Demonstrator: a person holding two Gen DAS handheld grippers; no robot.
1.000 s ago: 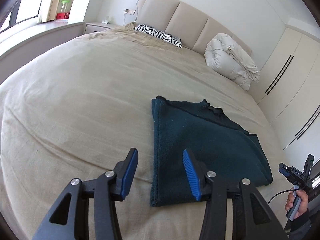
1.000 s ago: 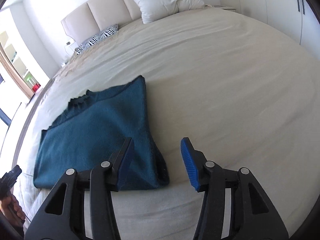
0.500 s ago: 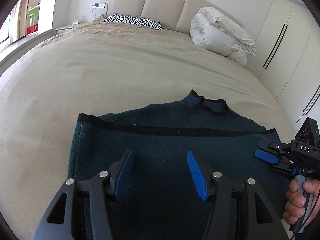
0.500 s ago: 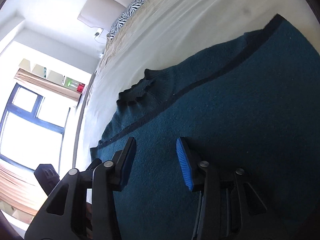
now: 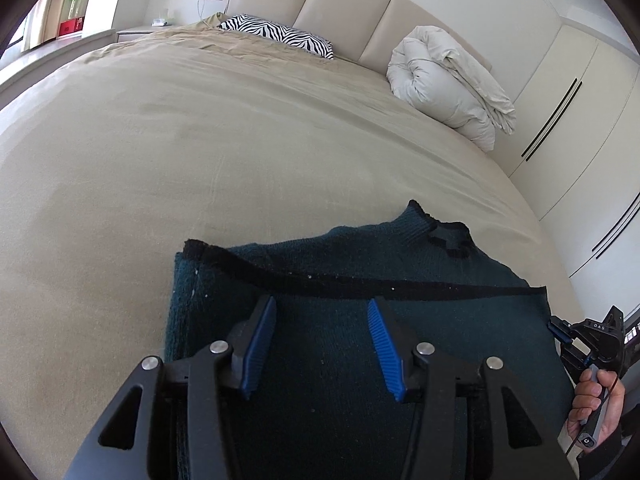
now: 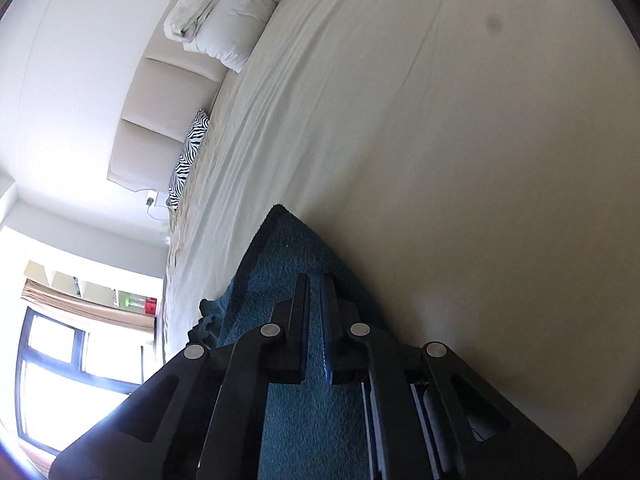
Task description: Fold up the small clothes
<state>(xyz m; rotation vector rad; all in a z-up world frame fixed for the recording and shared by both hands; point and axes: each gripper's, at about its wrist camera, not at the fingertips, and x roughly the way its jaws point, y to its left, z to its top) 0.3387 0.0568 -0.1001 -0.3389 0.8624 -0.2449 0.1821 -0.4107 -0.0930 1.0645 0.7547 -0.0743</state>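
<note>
Closing since before, right claw point(image 6: 315, 292), seemingly on sweater point(image 5: 400, 276).

The right gripper point(image 6: 315, 286) reaches up from six o'clock, its jaws having just closed and now pinched on the edge of the dark teal sweater point(image 6: 292, 248), a strip of knit between them. The sweater lies on the beige bed point(image 6: 460, 140). At eleven o'clock sits a folded white duvet point(image 6: 224, 12); at nine o'clock a zebra-striped pillow point(image 6: 192, 152).
</note>
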